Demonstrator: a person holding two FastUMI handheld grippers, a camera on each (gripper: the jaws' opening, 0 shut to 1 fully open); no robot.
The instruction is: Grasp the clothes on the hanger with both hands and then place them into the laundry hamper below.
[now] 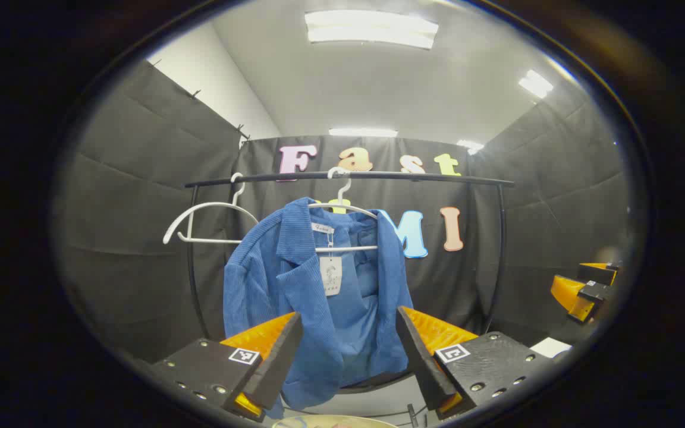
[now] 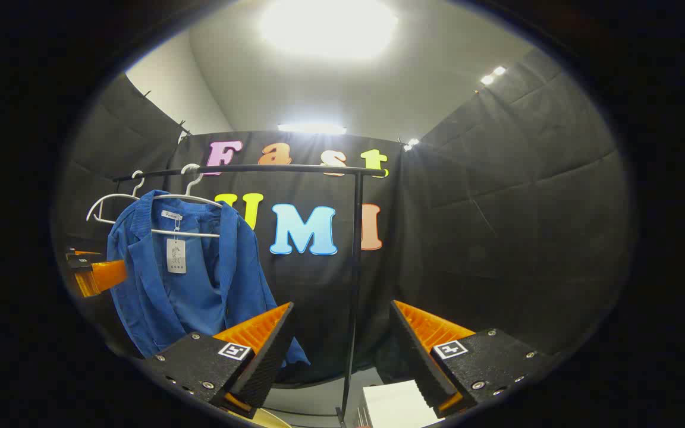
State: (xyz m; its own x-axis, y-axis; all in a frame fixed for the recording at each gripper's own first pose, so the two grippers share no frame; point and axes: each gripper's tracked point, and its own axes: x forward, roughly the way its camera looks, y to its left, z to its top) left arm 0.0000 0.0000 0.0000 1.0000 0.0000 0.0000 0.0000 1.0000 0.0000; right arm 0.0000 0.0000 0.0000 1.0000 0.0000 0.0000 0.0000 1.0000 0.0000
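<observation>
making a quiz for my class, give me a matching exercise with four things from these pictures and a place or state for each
Things:
1. blue jacket
2. empty hanger
3. left tongs
4. paper tag

Places or states:
a. open, holding nothing
b. hangs bare on the rail
c. dangles inside the collar
d. draped on a hanger, front open

Pairs: 1-d, 2-b, 3-a, 4-c

Black screw-studded mounts with square coded markers behind wedge-shaped, ribbed fingers (image 1: 271, 351) on both grippers.
</observation>
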